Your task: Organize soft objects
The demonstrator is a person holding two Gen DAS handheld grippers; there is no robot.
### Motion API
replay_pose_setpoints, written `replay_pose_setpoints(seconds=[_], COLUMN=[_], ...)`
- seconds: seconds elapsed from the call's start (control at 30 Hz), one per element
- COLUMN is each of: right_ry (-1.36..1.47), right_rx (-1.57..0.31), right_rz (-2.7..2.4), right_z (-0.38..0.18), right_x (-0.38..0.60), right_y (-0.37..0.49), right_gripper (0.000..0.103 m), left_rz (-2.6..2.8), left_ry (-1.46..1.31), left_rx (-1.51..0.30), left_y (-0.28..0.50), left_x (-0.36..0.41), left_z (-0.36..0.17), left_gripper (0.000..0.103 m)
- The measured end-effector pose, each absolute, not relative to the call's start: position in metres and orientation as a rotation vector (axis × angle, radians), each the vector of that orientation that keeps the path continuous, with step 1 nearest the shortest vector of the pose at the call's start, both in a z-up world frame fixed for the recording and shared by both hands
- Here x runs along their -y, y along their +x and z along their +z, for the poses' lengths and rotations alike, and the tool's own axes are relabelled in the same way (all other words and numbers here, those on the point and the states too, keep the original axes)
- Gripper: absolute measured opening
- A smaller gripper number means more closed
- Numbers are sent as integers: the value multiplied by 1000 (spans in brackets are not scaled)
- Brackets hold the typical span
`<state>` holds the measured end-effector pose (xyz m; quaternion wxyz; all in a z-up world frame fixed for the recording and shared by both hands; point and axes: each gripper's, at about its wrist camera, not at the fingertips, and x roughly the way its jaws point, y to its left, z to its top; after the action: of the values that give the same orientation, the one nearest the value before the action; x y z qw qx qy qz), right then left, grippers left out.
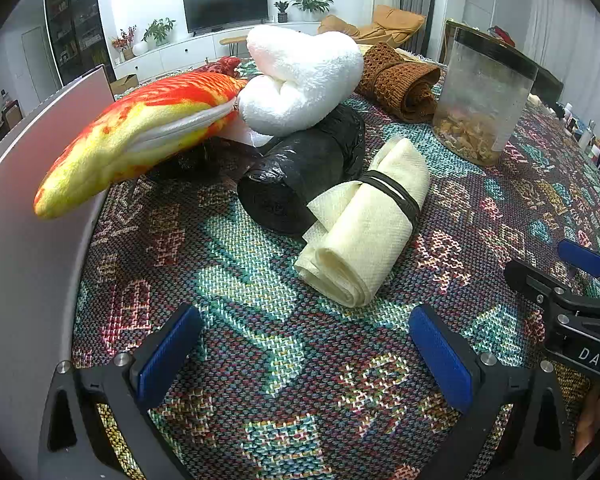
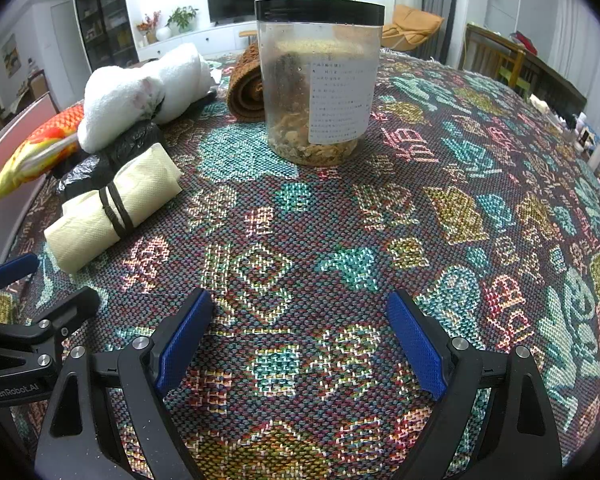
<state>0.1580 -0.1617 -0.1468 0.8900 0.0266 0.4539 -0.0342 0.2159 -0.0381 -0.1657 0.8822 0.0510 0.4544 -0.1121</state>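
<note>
Jaws on your left gripper [image 1: 304, 354] and right gripper [image 2: 300, 340] gape wide, holding nothing. Your cream cloth roll [image 1: 366, 226] (banded in black) lies on the patterned surface [image 2: 440, 220], touching the black bag roll [image 1: 300, 168]

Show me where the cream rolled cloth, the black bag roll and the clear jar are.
cream rolled cloth [image 1: 364, 236], left wrist view, mid-roll.
black bag roll [image 1: 300, 172], left wrist view, its side.
clear jar [image 2: 320, 80], right wrist view, its wall.

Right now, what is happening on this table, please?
Nothing is held yet. Both tongs, left and right, are open above the woven cloth. The soft things lie in a heap: a cream roll, a black bag roll, a white towel and a fish plush. A plastic jar stands apart.
</note>
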Motion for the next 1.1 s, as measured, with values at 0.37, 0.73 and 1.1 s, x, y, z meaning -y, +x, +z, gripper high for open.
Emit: replay_pose_setpoints(seconds=[0.37,0.73,1.1], right_ry=[55,55,57], right_rx=[-943,-942,-942], right_rz=[-71,-71,-69], right_z=[-147,-147,-148], right_x=[161,161,161], right_y=[158,158,159], right_gripper=[91,91,92], left_rz=[-234,-265,-273], left_ry=[106,124,136], left_rx=[-946,-980,-993], left_y=[216,192,152], left_x=[38,28,17], left_z=[-166,-166,-166], left_gripper=[103,103,103])
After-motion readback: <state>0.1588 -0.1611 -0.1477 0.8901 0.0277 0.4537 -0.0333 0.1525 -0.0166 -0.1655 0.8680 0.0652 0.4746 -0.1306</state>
